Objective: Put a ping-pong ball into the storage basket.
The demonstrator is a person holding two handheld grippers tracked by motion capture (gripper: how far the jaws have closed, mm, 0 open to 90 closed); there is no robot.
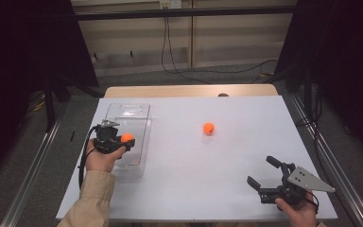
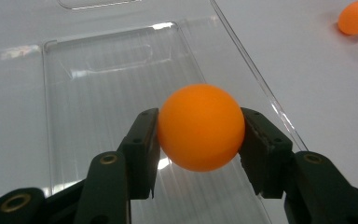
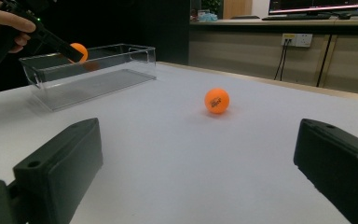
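Since the high view has the left gripper holding the small orange plastic ball above the clear rectangular plastic bin, an early let-go could bounce it out. Left gripper view: ball clamped between both pads, over the bin floor. Right gripper view: right gripper spread wide, holding nothing, second orange ball loose on the white table well ahead.

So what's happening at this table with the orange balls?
A person holds a gripper in each hand. The left gripper is shut on an orange ball, held above a clear plastic box. A second orange ball lies loose on the white table. The right gripper rests open near the table's front edge, facing that ball.
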